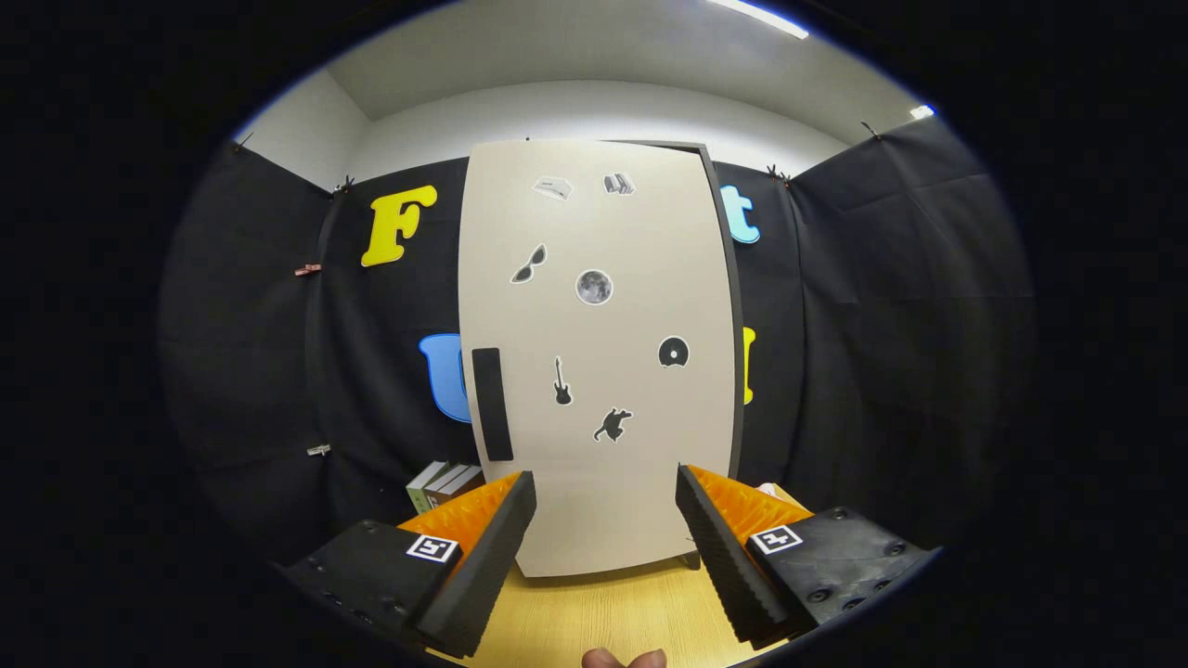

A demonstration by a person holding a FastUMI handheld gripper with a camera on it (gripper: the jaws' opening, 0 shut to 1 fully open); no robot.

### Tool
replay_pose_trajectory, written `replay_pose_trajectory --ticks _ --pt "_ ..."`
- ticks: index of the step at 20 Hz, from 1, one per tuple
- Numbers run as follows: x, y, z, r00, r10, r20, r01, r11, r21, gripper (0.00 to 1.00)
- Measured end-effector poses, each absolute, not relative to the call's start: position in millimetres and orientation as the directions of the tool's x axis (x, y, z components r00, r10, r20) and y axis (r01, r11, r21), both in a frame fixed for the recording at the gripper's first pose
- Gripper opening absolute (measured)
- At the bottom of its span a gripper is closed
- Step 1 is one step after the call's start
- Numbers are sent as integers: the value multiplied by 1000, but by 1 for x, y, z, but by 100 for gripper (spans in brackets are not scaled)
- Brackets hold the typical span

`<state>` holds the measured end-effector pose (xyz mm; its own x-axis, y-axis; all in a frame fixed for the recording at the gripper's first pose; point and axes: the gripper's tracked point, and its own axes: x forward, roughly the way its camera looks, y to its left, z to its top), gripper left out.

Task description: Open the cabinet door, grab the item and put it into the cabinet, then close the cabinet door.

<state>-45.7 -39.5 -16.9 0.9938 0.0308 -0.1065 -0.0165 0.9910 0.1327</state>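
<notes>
A tall beige cabinet (599, 353) stands on the wooden table (603, 622) straight ahead of my fingers. Its door is shut and carries several small stickers. A dark vertical handle (492, 404) sits on the door's left side, low down. My gripper (605, 487) is open, with nothing between the fingers, and the cabinet's lower part shows through the gap. A few books (444, 482) stand left of the cabinet, just beyond the left finger (483, 557).
Black cloth walls close the booth on the left, right and behind the cabinet. A fingertip of the person's hand (624, 659) shows at the near table edge. Something pale peeks out behind the right finger (733, 547), beside the cabinet's right corner.
</notes>
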Motion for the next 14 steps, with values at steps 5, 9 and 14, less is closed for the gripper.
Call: replay_pose_trajectory --ticks 5,9,14 --pt "-46 -39 -17 993 34 -109 -20 991 133 98" --pt "-46 -39 -17 993 36 -113 -21 991 131 98" --pt "-45 -41 -17 993 34 -114 -17 989 145 98"
